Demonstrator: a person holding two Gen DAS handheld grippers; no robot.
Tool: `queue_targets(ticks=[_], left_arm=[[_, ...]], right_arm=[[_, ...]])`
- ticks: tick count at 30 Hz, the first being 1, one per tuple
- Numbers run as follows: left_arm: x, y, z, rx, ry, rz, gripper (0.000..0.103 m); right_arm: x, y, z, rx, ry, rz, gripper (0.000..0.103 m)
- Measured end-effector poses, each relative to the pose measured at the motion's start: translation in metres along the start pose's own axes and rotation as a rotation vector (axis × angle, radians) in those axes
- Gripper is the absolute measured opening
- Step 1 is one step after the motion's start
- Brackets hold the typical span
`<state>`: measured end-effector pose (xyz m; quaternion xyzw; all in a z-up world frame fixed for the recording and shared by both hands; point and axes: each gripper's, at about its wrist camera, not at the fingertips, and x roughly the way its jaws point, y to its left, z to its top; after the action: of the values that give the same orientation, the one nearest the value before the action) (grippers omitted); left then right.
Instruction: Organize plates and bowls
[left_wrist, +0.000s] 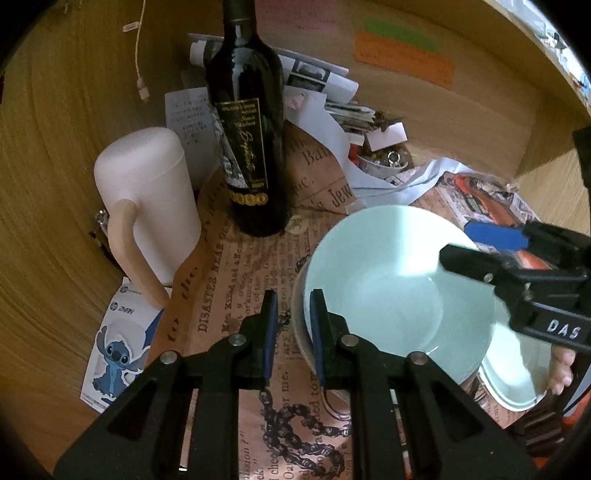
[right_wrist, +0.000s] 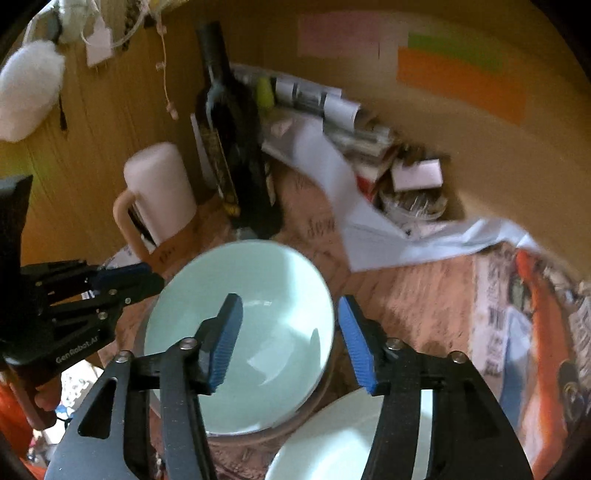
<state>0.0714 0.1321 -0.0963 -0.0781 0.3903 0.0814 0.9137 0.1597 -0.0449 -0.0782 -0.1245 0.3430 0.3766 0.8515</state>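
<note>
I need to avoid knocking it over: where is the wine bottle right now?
The wine bottle stands upright at the back of the newspaper-covered table, just right of the white jug and behind the pale green bowl, in both wrist views.

bowl (left_wrist: 388, 280): glossy smooth ceramic, pale green | bottle (left_wrist: 247, 140): dark shiny glass | jug (left_wrist: 147, 199): matt white plastic | table cover (left_wrist: 236, 280): printed paper | wall (left_wrist: 55, 147): wood grain
</note>
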Motion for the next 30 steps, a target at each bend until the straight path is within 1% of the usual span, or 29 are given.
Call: queue_targets(ticks=[2,3,4,5,6,7,8,12,16,22,24,28,30], left_arm=[[-0.004,0.003,0.002,-0.011,-0.013,-0.012,0.019],[-0.006,0.004,0.003,-0.016,-0.018,-0.017,0.025],[-0.007,0.005,0.003,-0.02,-0.021,-0.019,0.034],[-0.008,0.007,0.003,-0.027,-0.026,-0.02,0.039],[-0.009,0.008,0.003,-0.036,-0.03,-0.024,0.049],[-0.009,0.01,0.002,-0.042,-0.032,-0.028,0.052],[-0.008,0.011,0.001,-0.044,-0.027,-0.031,0.053],[0.001,0.013,-0.006,-0.057,0.023,-0.058,0.06],[0.01,0.014,-0.013,-0.077,0.069,-0.09,0.06],[0.024,0.012,-0.02,-0.101,0.132,-0.15,0.06],[0.028,0.011,-0.02,-0.105,0.148,-0.176,0.06],[0.035,0.008,-0.02,-0.109,0.169,-0.199,0.06],[0.038,0.007,-0.021,-0.112,0.176,-0.205,0.06]], right_arm=[[-0.005,-0.003,0.003,-0.001,-0.024,-0.013,0.066],[-0.007,-0.005,0.003,0.0,-0.031,-0.02,0.067],[-0.007,-0.007,0.004,0.0,-0.031,-0.022,0.07],[-0.006,-0.008,0.004,0.0,-0.028,-0.024,0.071],[-0.005,-0.009,0.003,-0.002,-0.02,-0.029,0.072],[-0.002,-0.01,0.002,-0.004,-0.008,-0.033,0.072],[0.002,-0.012,0.001,-0.004,0.008,-0.036,0.072],[0.014,-0.017,-0.006,0.007,0.073,-0.03,0.072],[0.026,-0.019,-0.012,0.007,0.133,-0.015,0.072],[0.038,-0.018,-0.018,-0.003,0.201,0.007,0.072],[0.041,-0.018,-0.019,-0.004,0.215,0.018,0.072],[0.048,-0.019,-0.019,0.001,0.24,0.034,0.072],[0.052,-0.022,-0.019,0.022,0.253,0.046,0.069]])
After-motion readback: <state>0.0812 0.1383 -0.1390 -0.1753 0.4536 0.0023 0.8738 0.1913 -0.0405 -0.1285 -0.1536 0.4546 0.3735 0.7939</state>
